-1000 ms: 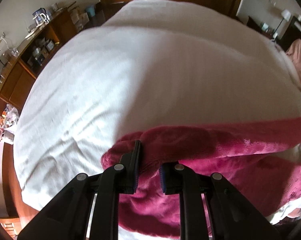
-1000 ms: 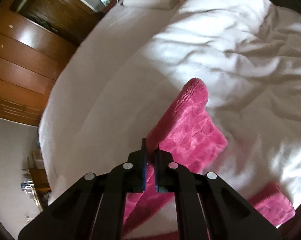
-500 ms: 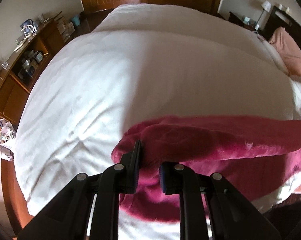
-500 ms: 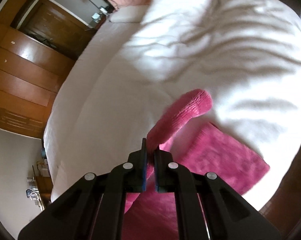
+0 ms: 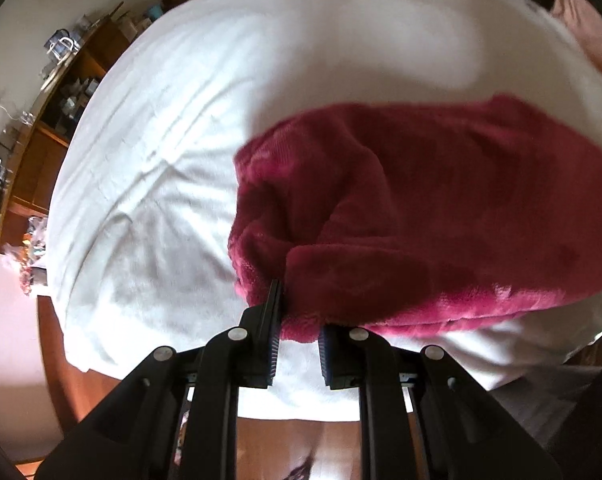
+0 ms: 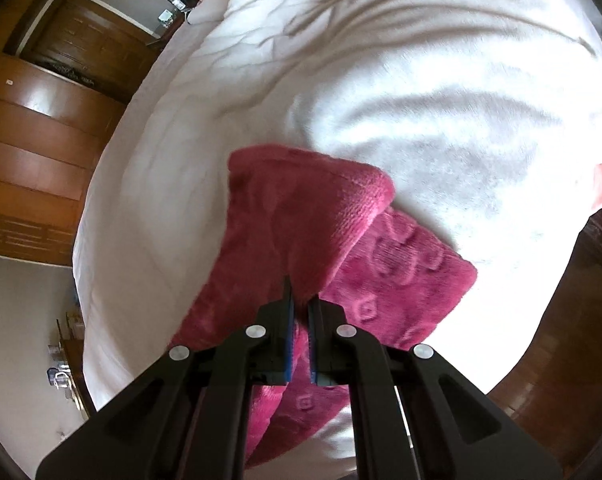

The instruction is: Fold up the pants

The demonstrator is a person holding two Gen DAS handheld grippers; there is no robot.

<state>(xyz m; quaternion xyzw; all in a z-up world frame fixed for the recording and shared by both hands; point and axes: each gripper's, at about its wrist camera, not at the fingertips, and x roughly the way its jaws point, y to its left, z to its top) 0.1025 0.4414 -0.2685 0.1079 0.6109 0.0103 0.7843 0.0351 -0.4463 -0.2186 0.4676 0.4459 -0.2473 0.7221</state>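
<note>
1. Nearest the left wrist camera, the left gripper (image 5: 299,322) is clamped tight on a thick fold of the pants (image 5: 441,216).
2. Likewise the right gripper (image 6: 299,312) pinches the pants (image 6: 301,224), fingers nearly touching.
3. Beyond, the magenta fleece drapes onto the white bed (image 6: 441,92); its embossed pattern carries no readable writing.

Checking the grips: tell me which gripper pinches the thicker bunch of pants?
The left gripper: a fat roll of the pants keeps its jaws apart; the right gripper nips a thin fold.
</note>
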